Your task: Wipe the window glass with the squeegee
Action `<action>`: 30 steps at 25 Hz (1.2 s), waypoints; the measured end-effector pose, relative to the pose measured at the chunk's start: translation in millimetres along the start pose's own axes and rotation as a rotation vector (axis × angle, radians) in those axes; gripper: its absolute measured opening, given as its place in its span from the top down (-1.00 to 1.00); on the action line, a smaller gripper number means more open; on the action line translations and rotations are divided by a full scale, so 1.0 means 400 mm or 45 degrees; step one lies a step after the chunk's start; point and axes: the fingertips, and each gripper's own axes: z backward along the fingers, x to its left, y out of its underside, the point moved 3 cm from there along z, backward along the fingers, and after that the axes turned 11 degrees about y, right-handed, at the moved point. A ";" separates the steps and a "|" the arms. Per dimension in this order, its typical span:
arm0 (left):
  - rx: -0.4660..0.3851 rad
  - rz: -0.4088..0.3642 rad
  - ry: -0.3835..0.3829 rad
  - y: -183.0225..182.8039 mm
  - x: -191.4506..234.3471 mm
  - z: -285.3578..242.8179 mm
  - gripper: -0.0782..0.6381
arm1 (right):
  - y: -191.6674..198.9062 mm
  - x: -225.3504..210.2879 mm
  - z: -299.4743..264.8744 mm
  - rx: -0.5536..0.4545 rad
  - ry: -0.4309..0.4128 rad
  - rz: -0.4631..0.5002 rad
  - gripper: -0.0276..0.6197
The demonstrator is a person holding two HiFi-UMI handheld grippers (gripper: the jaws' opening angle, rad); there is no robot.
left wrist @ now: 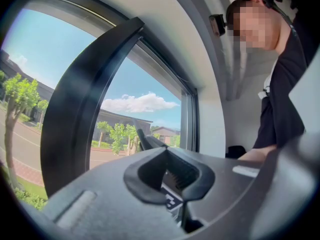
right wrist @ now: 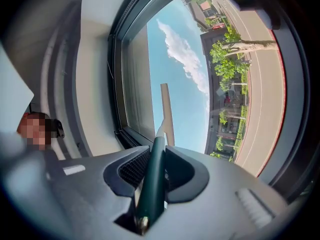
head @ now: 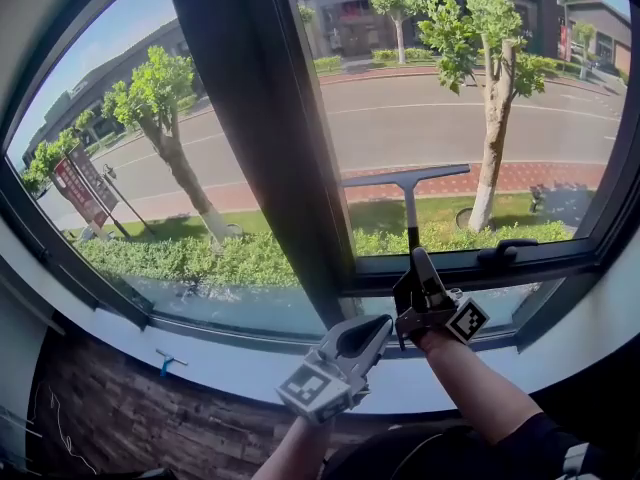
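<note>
- The left arm reaches forward low over the near edge of the white window sill (head: 200, 366). Its left tongs (head: 362, 336) point up and right toward the other gripper, clenched on nothing.
- The left gripper view looks along the left tongs (left wrist: 168, 173). Their dark pads meet at both ends with only a hollow between, and a marker cube shows through it. This view also takes in the person's dark sleeve (left wrist: 282, 99), which the head view lacks.
- The dark centre post (head: 265, 138) splits the window.
- The right arm stretches further, over the sill's far edge. The right tongs (head: 417, 260) stand upright, grasping the squeegee (head: 407, 180) by the bottom of its handle.
- The squeegee's blade lies level across the lower part of the right pane of window glass (head: 450, 88). I cannot tell whether the blade touches the glass.
- The right gripper view shows the right tongs (right wrist: 152, 170) pinching the dark green handle, whose end is cut off by the gripper body.
</note>
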 end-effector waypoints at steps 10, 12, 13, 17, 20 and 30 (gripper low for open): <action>0.019 0.011 0.007 0.029 -0.009 -0.012 0.77 | 0.009 -0.099 0.102 -0.003 0.170 -0.070 0.61; 0.025 0.016 0.006 0.032 -0.012 -0.015 0.77 | 0.006 -0.127 0.125 0.008 0.183 -0.036 0.61; 0.027 0.020 0.005 0.034 -0.013 -0.015 0.77 | 0.006 -0.141 0.136 0.012 0.191 -0.022 0.61; 0.037 0.033 0.001 0.043 -0.014 -0.013 0.77 | 0.016 -0.175 0.169 0.025 0.253 -0.034 0.61; 0.043 0.035 -0.001 0.046 -0.015 -0.012 0.77 | 0.022 -0.193 0.190 0.032 0.292 -0.047 0.61; 0.053 0.045 -0.001 0.055 -0.018 -0.010 0.77 | 0.047 -0.253 0.256 0.046 0.399 -0.090 0.61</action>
